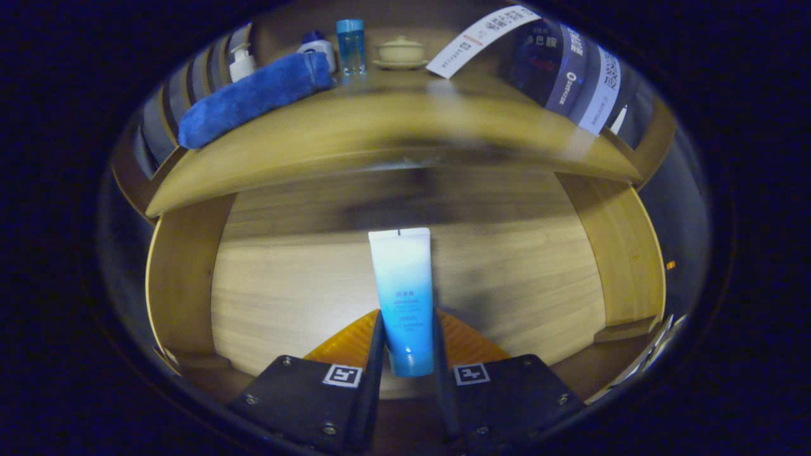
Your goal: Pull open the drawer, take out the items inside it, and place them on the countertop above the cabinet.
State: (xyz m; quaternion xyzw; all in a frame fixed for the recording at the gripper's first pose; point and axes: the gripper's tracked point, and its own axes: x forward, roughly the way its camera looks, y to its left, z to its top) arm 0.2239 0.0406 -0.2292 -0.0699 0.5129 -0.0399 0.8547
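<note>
A white-and-blue squeeze tube [404, 297] stands between my gripper's [406, 345] two fingers, cap end toward me, flat crimped end pointing away. Both fingers press on its lower blue part, so the gripper is shut on it. The tube is over the open wooden drawer [285, 297], whose pale floor spreads beneath and beyond it. Past the drawer lies the wooden countertop [405, 126]. On its left part rests a rolled blue towel [253, 95].
At the back of the countertop stand a white pump bottle [241, 62], a white-and-blue jar [317, 44], a clear blue bottle [350, 45] and a lidded beige bowl on a saucer [400, 52]. A white paper strip [481, 39] leans at the back right. Drawer side walls [624, 253] flank the fingers.
</note>
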